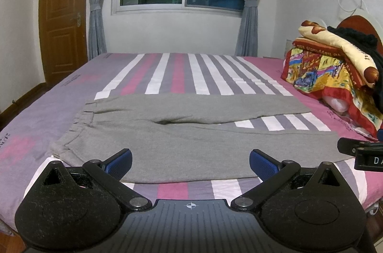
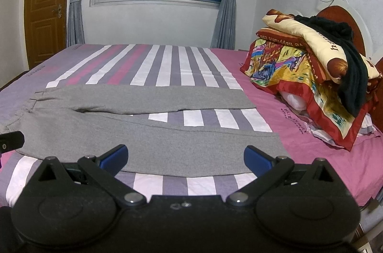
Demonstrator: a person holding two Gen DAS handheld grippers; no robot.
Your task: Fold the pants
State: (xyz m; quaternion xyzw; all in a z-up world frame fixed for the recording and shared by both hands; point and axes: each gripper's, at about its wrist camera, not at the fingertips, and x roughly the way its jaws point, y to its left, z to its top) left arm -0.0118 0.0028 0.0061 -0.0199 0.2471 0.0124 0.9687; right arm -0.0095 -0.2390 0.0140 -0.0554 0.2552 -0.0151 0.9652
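Grey pants (image 1: pixel 182 133) lie flat on the striped bed, waistband to the left and both legs stretched to the right, spread apart in a narrow V. In the right wrist view the same pants (image 2: pixel 143 133) fill the near middle, leg ends at right. My left gripper (image 1: pixel 190 163) is open, hovering over the near edge of the closer leg. My right gripper (image 2: pixel 186 161) is open too, above the near leg toward its hem. Neither holds cloth. A black part of the right gripper (image 1: pixel 359 152) shows at the left view's right edge.
The bed (image 1: pixel 167 71) has a pink, grey and white striped sheet. A pile of colourful folded quilts (image 2: pixel 311 66) with a black garment (image 2: pixel 354 76) on top sits at the headboard, right. Behind are a window with curtains and a wooden door (image 1: pixel 63 13).
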